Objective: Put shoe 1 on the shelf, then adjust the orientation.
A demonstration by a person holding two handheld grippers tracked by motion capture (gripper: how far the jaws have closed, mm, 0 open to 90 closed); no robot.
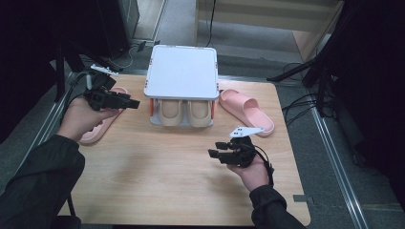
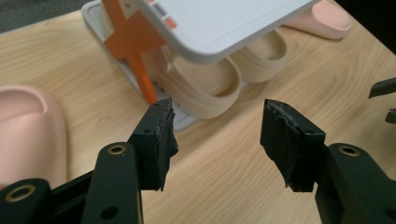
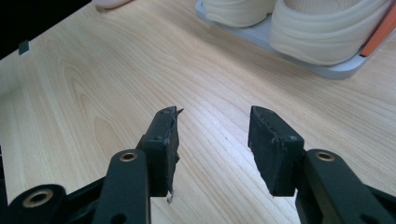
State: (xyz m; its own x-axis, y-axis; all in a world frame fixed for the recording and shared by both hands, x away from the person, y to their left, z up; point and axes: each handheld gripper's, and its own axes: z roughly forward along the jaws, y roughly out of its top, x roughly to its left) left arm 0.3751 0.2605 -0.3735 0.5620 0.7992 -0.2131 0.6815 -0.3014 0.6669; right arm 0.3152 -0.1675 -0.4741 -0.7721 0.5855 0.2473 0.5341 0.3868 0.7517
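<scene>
Cream slippers (image 1: 186, 112), a pair, sit side by side on the lower shelf of a small white rack (image 1: 181, 71) at the far middle of the wooden table (image 1: 157, 181), toes toward the person, under the rack's flat top. Orange struts (image 2: 135, 46) join the rack's two levels. In the left gripper view the near slipper's rim looks to overhang the shelf edge a little, though the angle makes that hard to judge. One pink slipper (image 1: 247, 110) lies just right of the rack, another (image 1: 102, 124) to its left, partly under the person's hand. The left gripper (image 1: 131, 102) hovers near the rack's left side, jaws apart and empty. The right gripper (image 1: 216, 149) is over bare table in front of the rack, jaws likewise apart with nothing between them.
</scene>
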